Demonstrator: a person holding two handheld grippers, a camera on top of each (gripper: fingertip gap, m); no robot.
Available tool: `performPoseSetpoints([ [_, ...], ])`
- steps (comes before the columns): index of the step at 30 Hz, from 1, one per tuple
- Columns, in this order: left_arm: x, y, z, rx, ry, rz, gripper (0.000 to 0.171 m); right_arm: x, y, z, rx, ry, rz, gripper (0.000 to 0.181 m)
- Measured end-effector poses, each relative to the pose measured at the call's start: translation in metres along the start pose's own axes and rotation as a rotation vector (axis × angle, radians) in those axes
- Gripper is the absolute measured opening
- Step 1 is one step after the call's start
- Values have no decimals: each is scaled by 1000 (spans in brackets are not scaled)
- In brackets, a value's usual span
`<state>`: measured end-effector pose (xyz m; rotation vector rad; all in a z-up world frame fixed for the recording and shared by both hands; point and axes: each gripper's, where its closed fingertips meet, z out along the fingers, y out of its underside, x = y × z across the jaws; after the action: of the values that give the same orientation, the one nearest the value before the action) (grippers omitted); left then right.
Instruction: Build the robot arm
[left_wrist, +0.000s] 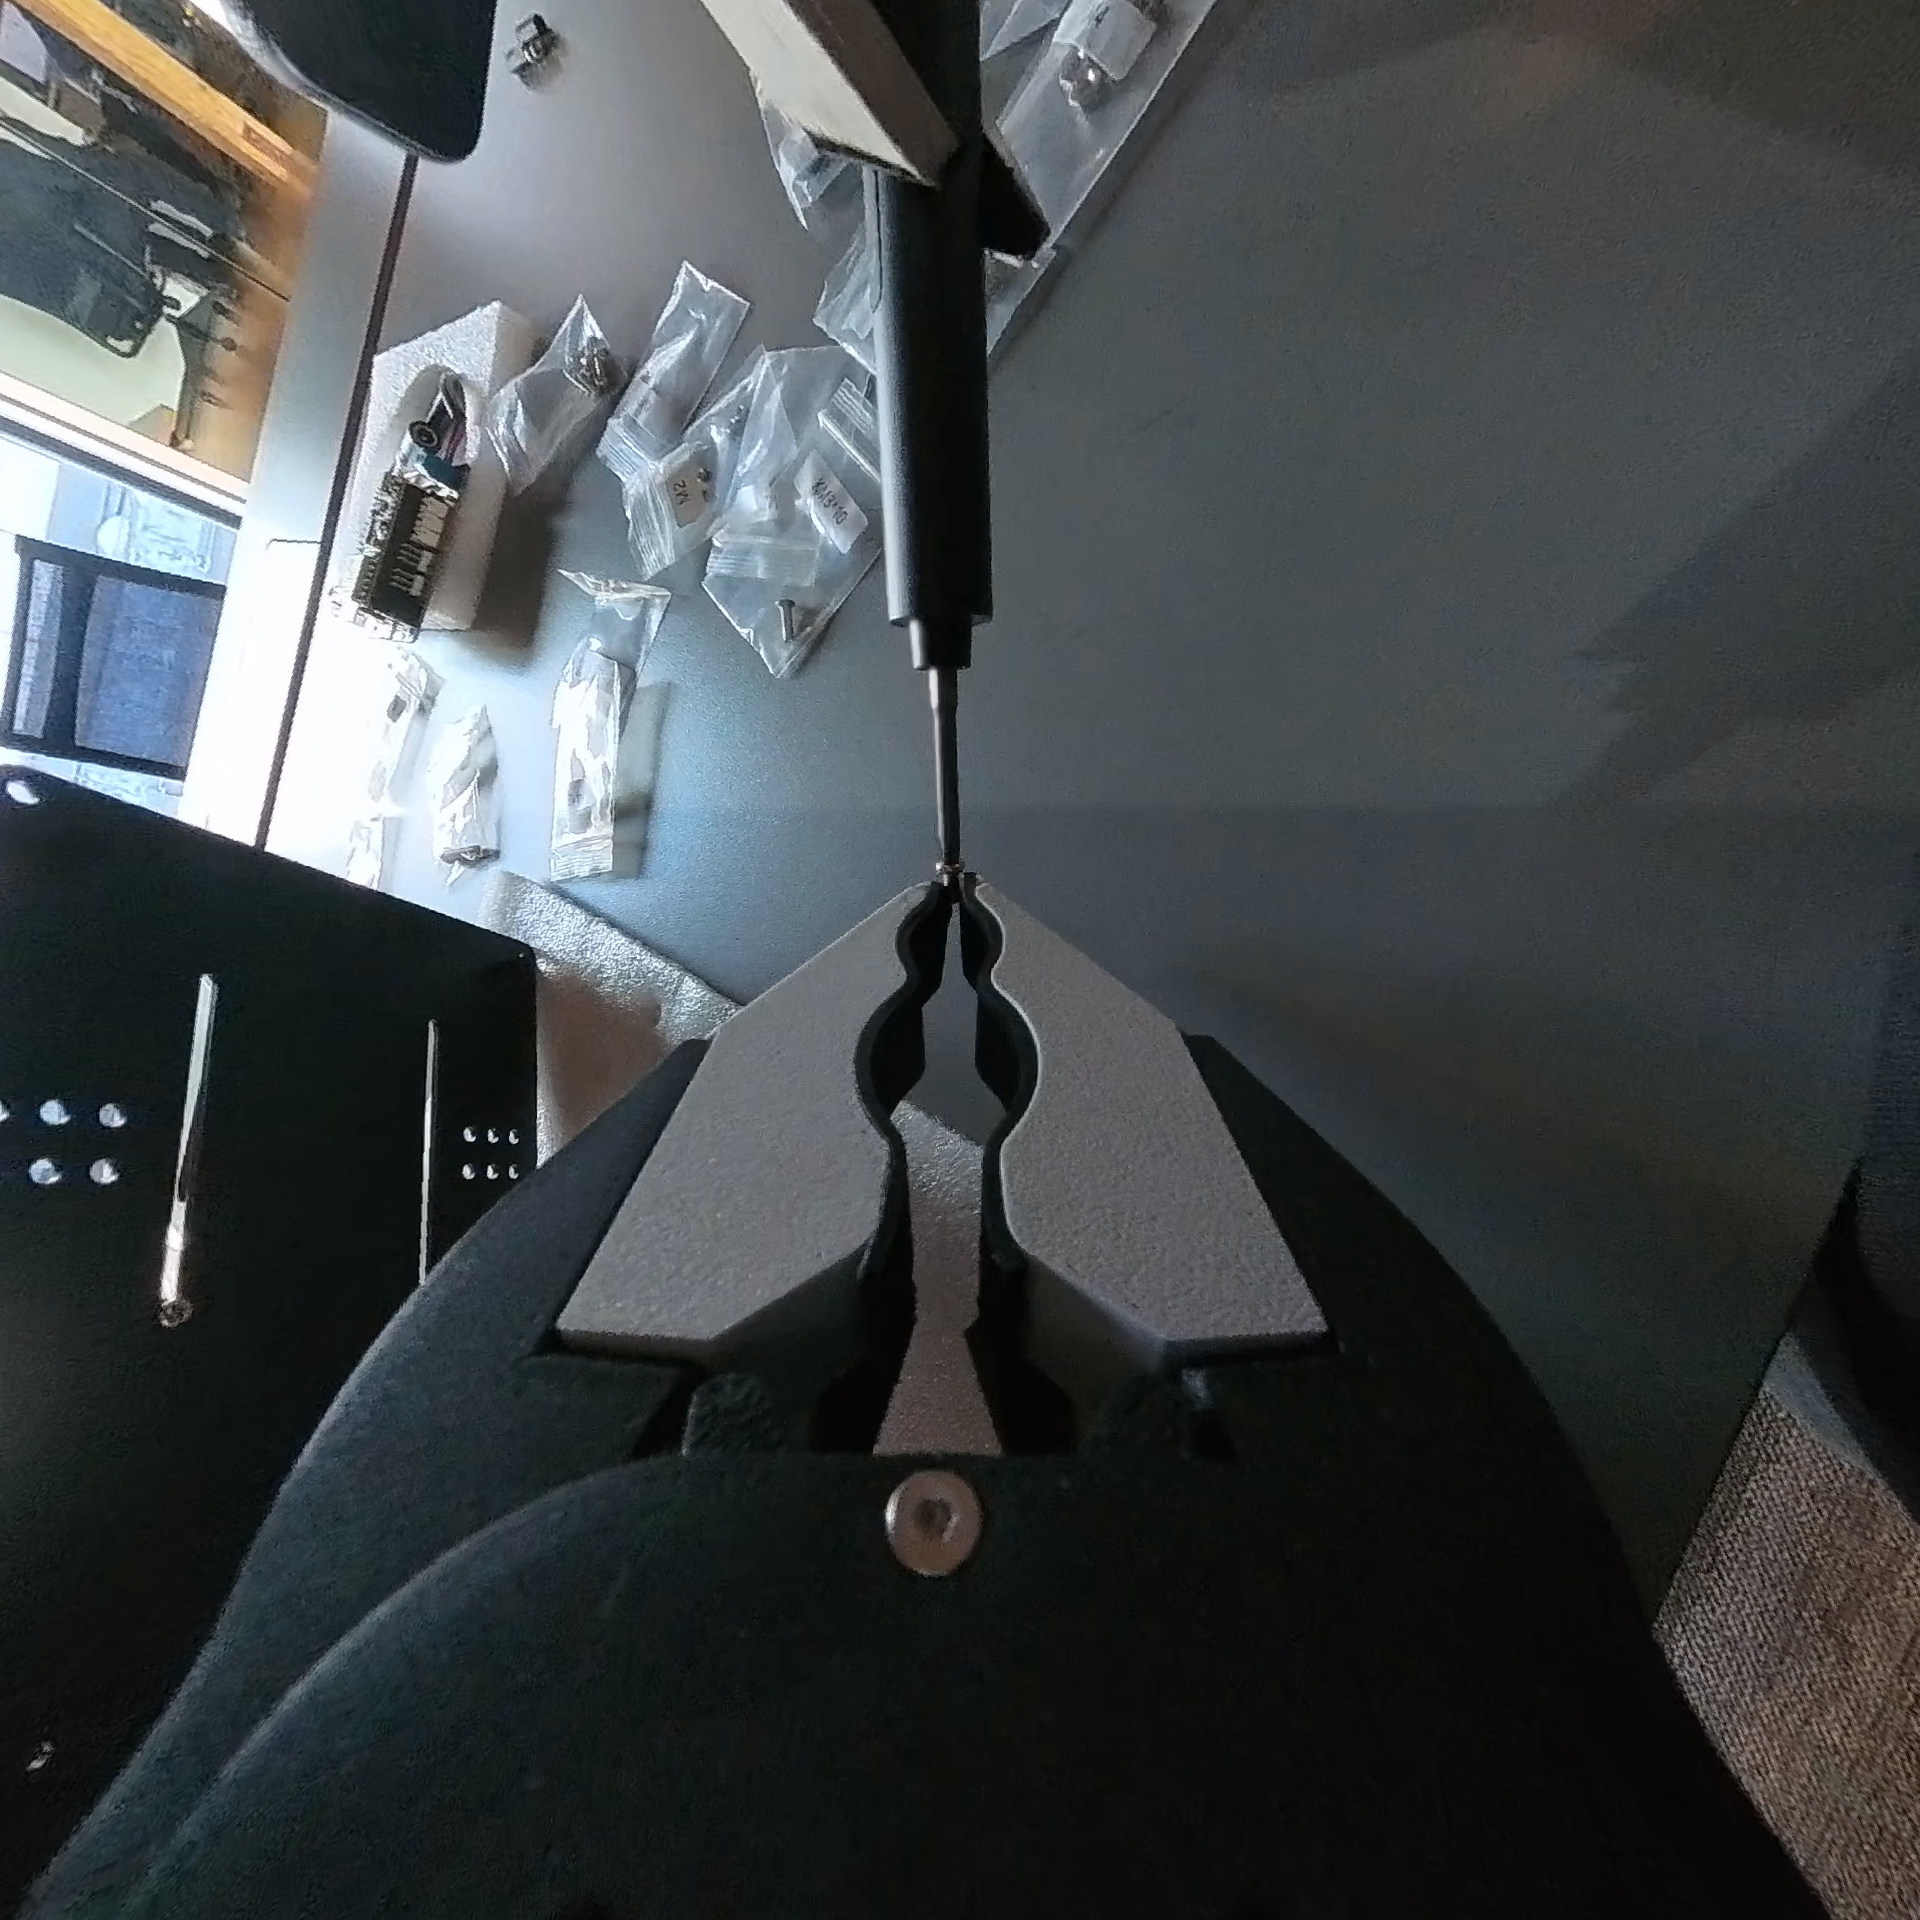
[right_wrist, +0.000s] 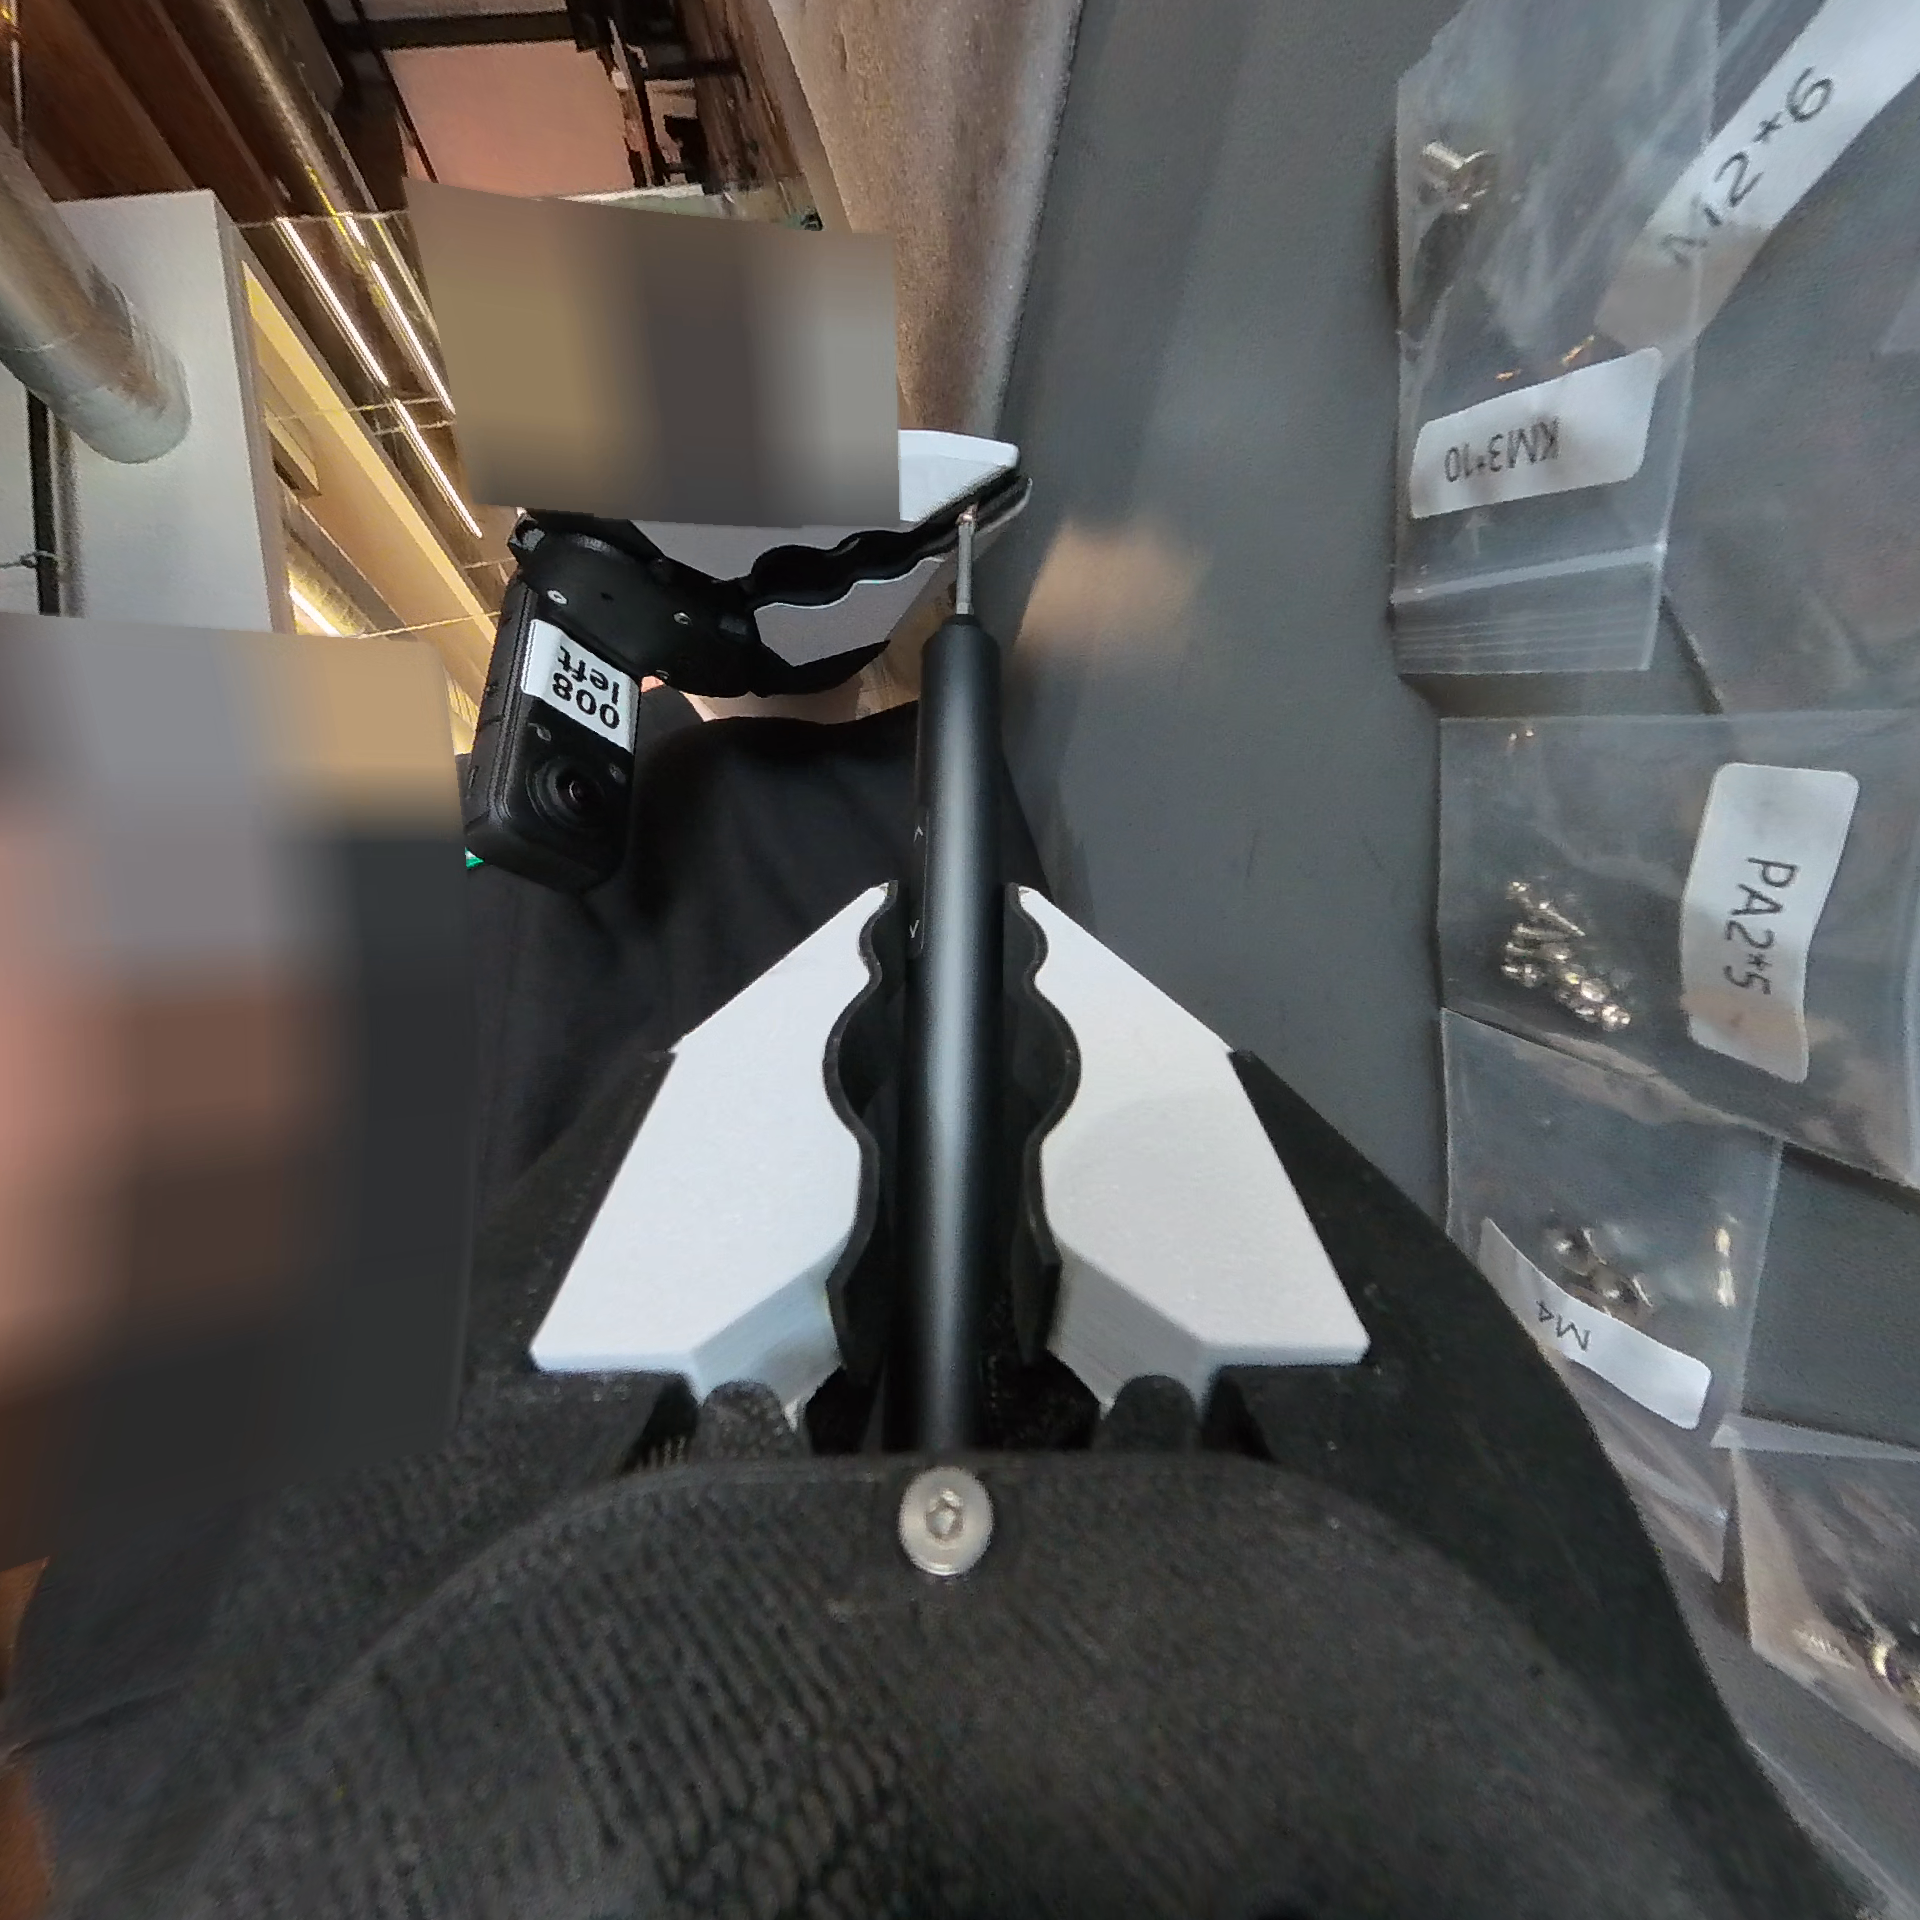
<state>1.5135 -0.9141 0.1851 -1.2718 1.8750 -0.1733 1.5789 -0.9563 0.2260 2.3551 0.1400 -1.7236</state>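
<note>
My left gripper (left_wrist: 951, 896) is shut, and its tips pinch a tiny screw (left_wrist: 950, 869) whose head sticks out in front. My right gripper (right_wrist: 951, 896) is shut on a black pen-shaped screwdriver (right_wrist: 948, 1143), held lengthwise between the fingers. In the left wrist view the screwdriver (left_wrist: 932, 416) comes down from above, and its thin bit (left_wrist: 943, 769) touches the screw head. One finger of the right gripper (left_wrist: 831, 73) shows at the top. In the right wrist view the bit (right_wrist: 966, 561) meets the tips of the left gripper (right_wrist: 987, 497), which carries a small black camera (right_wrist: 561, 769).
Both grippers are above a grey table mat (left_wrist: 1455, 520). Clear bags of screws (left_wrist: 727, 488) lie on it and also show in the right wrist view (right_wrist: 1621, 914). A white foam block holds a circuit board (left_wrist: 416, 520). A black perforated plate (left_wrist: 260, 1039) is on the left. A person in dark clothes (right_wrist: 748, 831) is behind. One gripper's finger ends stand about 10 cm off the other's. The black perforated plate (left_wrist: 260, 1039) sits 15 cm or so from the ends of my left fingers.
</note>
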Motion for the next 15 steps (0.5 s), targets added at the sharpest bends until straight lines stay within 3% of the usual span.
performPoseSetpoints([
  [6, -4, -3, 2, 9, -9, -51, 29, 2, 2, -1, 1, -2, -8, 17],
  [8, -7, -8, -3, 56, -2, -109, 31, 0, 2, -3, 9, -13, -21, 17],
  [11, -26, -21, -26, 202, 13, -328, 32, -4, 2, -6, 40, -42, -55, 17],
  [15, -83, -42, -82, 466, 121, -750, 38, -14, -3, -14, 144, -121, -131, 16],
])
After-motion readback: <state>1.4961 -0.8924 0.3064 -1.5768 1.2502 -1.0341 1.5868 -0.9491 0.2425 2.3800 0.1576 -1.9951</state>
